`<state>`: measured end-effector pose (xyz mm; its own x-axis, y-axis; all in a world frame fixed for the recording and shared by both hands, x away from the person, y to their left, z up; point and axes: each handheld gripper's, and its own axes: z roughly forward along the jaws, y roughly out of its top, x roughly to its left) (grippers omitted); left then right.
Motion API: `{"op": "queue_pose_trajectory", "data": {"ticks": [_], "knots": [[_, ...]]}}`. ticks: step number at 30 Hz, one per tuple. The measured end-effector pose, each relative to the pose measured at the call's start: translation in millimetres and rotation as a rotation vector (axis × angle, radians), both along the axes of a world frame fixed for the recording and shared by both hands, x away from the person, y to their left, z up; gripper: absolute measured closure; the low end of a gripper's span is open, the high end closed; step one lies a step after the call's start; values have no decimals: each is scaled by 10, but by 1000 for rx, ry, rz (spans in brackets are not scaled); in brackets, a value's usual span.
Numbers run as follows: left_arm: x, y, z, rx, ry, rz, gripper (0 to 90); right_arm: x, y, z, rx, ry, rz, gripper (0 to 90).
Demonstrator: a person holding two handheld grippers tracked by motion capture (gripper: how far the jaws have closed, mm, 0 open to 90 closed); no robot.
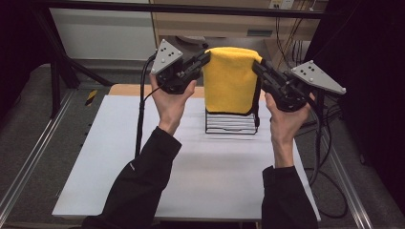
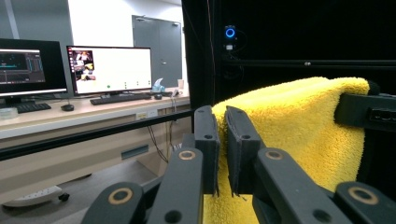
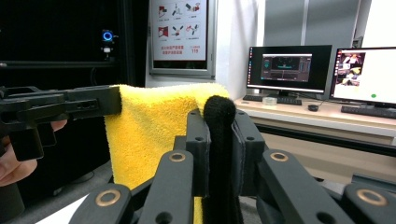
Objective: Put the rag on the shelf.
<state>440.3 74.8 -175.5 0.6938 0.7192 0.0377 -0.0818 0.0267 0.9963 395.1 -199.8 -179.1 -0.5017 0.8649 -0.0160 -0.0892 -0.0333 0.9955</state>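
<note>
Reaching in from the bottom of the high view, two black sleeves lead up to the person's hands, each wrapped round a gripper at mid-frame. The left gripper (image 1: 204, 58) pinches the upper left corner of the yellow towel (image 1: 229, 78), and in the left gripper view its jaws stand pressed nearly together with the fuzzy yellow edge between them. The right gripper (image 1: 258, 67) clamps the opposite top corner; in the right gripper view its jaws are closed on the towel's dark bound edge (image 3: 219, 140). Holding both top corners level and apart keeps the cloth stretched flat and hanging like a curtain, which I judge suits draping or folding it. Just behind the towel's lower hem, at the centre of the frame, a black wire rack (image 1: 231, 123) stands on the white table (image 1: 143, 181), so the cloth hangs over it, likely as its landing place. Farther off, at the top of the frame, a wooden desk (image 1: 200, 21) runs across.
</note>
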Motion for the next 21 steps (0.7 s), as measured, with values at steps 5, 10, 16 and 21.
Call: {"op": "queue_pose_trajectory", "data": {"ticks": [5,10,16,21], "knots": [[36,-36,60,1,-4,2,839,52,-27,51,8,-3,-9,800],[99,-66,120,-13,-1,1,839,105,-52,113,13,-13,-15,800],[168,-98,194,-15,-8,4,839,183,-77,188,11,-16,-18,800],[227,-120,266,-15,-4,3,838,249,-103,266,8,-23,-27,800]]}}
